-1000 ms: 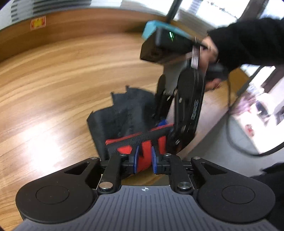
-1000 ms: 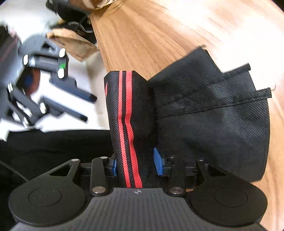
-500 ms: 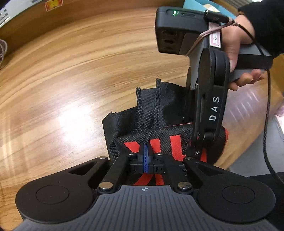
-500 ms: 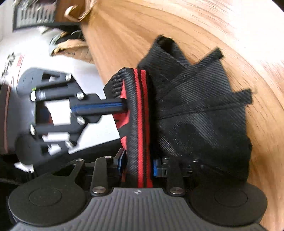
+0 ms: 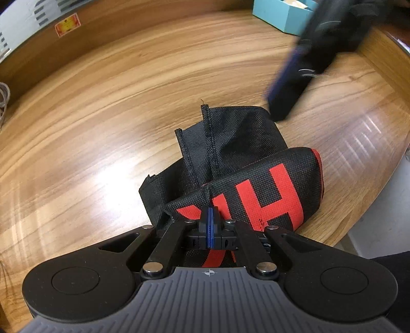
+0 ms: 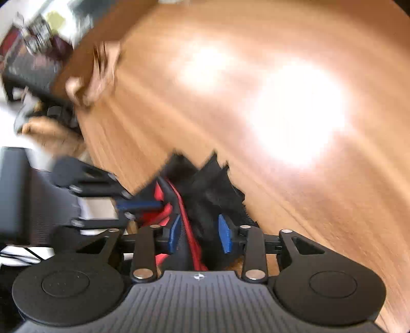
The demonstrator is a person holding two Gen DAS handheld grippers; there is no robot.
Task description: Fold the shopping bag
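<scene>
The black shopping bag (image 5: 230, 164) with red lettering lies folded on the wooden table near its front edge. My left gripper (image 5: 210, 225) is shut on the bag's near folded edge. My right gripper (image 6: 200, 235) is open, its blue pads spread, with the bag (image 6: 205, 197) between and beyond them; in the left wrist view it is a blurred dark shape (image 5: 302, 69) lifted above the bag's far right corner. The left gripper's fingers (image 6: 138, 205) show at the left of the right wrist view, pinched on the red part.
A light blue box (image 5: 284, 15) stands at the far right of the table. A wooden rim (image 5: 102, 28) with a red sticker runs along the back. The table's front edge (image 5: 358, 220) drops to the floor at the right.
My right gripper has opened, let go of the bag and pulled up and away to the far right. The left gripper stays shut on the folded edge.
</scene>
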